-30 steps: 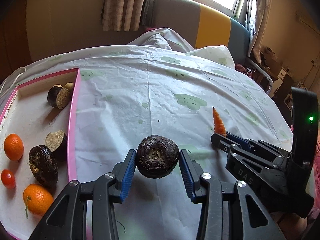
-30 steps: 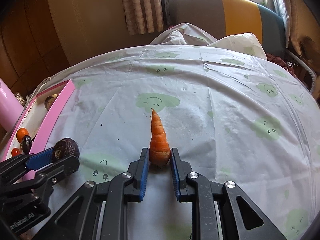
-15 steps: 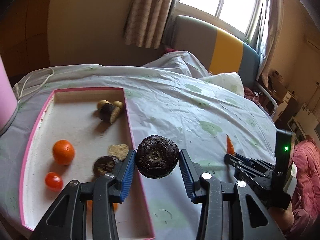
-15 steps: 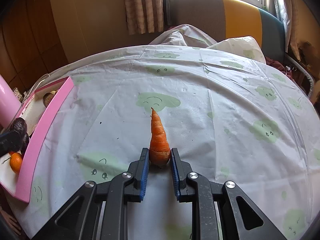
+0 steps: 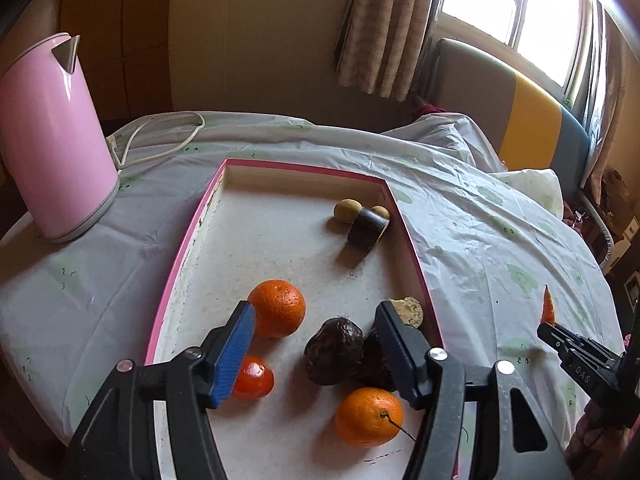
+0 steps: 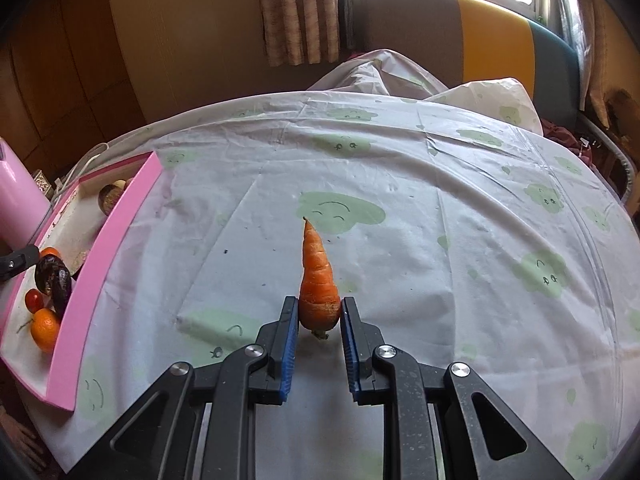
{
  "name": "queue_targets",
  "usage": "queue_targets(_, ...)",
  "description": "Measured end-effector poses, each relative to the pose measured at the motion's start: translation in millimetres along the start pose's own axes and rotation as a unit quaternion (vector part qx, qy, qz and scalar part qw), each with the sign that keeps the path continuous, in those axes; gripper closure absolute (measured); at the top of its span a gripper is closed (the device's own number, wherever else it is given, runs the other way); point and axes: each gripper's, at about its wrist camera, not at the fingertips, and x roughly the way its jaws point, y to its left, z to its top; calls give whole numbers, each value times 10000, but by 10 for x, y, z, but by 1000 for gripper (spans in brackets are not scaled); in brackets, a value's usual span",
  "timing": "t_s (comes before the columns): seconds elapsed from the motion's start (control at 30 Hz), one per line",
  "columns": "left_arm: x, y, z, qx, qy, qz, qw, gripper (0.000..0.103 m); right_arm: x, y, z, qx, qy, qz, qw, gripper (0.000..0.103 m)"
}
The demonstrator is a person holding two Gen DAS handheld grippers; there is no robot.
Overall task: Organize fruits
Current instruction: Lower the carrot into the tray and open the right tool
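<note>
My left gripper (image 5: 316, 344) is open above the pink-rimmed tray (image 5: 188, 240). A dark wrinkled fruit (image 5: 334, 350) lies on the tray floor between the jaws, free of both pads. Around it lie two oranges (image 5: 277, 307) (image 5: 368, 416), a small red tomato (image 5: 253, 377), another dark fruit (image 5: 374, 364) and a cut piece (image 5: 408, 310). My right gripper (image 6: 319, 320) is shut on the thick end of a carrot (image 6: 318, 280), tip pointing away, over the tablecloth. The carrot also shows in the left wrist view (image 5: 548, 307).
A pink kettle (image 5: 48, 136) with a white cord (image 5: 160, 140) stands left of the tray. A dark cut piece (image 5: 366, 230) and two small yellowish fruits (image 5: 347, 210) lie at the tray's far right. The tray also shows in the right wrist view (image 6: 108, 256). A sofa (image 6: 480, 36) stands behind the table.
My left gripper moved left over the tray, opened and let go of the dark wrinkled fruit, which now lies in the tray. My right gripper still holds the carrot in place.
</note>
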Motion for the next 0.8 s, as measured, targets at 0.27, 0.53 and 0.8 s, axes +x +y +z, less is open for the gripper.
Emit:
queue_targets(0.27,-172,85,-85,-78,-36,204,9998,40,-56,805,322,-710,-101,981,9926,82)
queue_targets(0.53,-361,220,-181,-186,-143,320,9992,40,152,1682,483,-1360,166,1483,9794,82)
queue_targets(0.8,-480,314,-224,-287,-256,452,9982,40,258,1924,340,-1455,344,1560,9764,73)
